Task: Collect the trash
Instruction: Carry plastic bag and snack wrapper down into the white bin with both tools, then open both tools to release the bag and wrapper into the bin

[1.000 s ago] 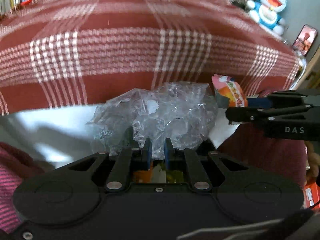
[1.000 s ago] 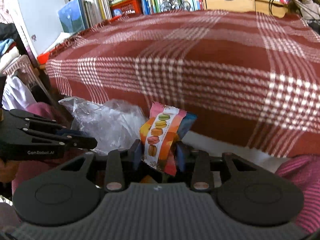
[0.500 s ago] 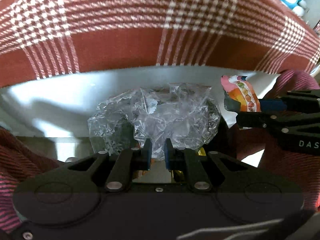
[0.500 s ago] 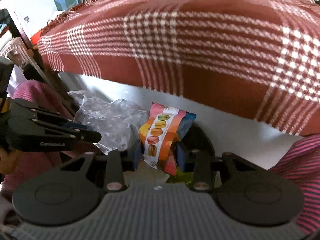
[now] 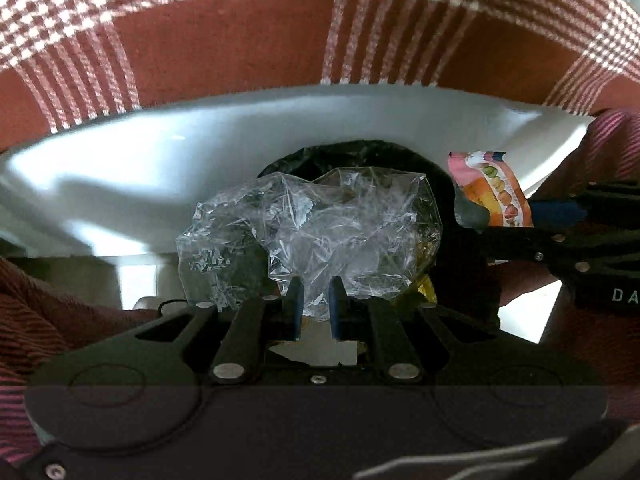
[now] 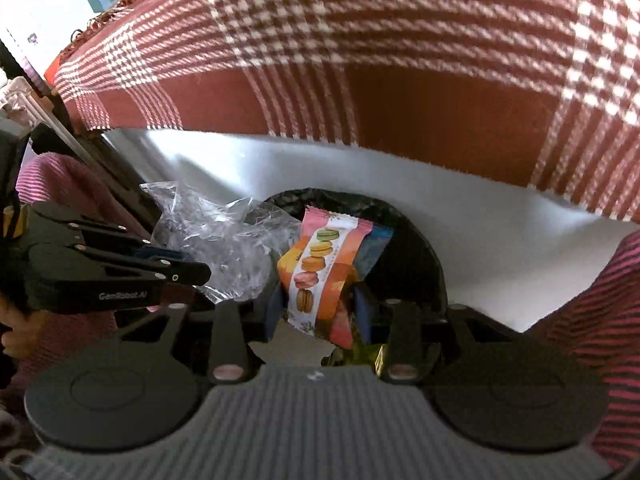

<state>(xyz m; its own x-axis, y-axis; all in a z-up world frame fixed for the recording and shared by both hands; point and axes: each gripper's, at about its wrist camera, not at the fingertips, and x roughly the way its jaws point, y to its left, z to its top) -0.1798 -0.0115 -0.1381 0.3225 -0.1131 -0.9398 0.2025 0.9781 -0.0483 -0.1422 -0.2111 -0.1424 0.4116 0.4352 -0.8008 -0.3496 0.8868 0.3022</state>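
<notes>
Both grippers point steeply down over the black bin. Left gripper pinches one clear bag; right gripper pinches one macaron wrapper.

The left gripper reads "GenRobot.AI" (white lettering).

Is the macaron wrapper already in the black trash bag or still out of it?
Out. The macaron wrapper sits between the right gripper fingers, above the black trash bag opening, not dropped in yet.
</notes>
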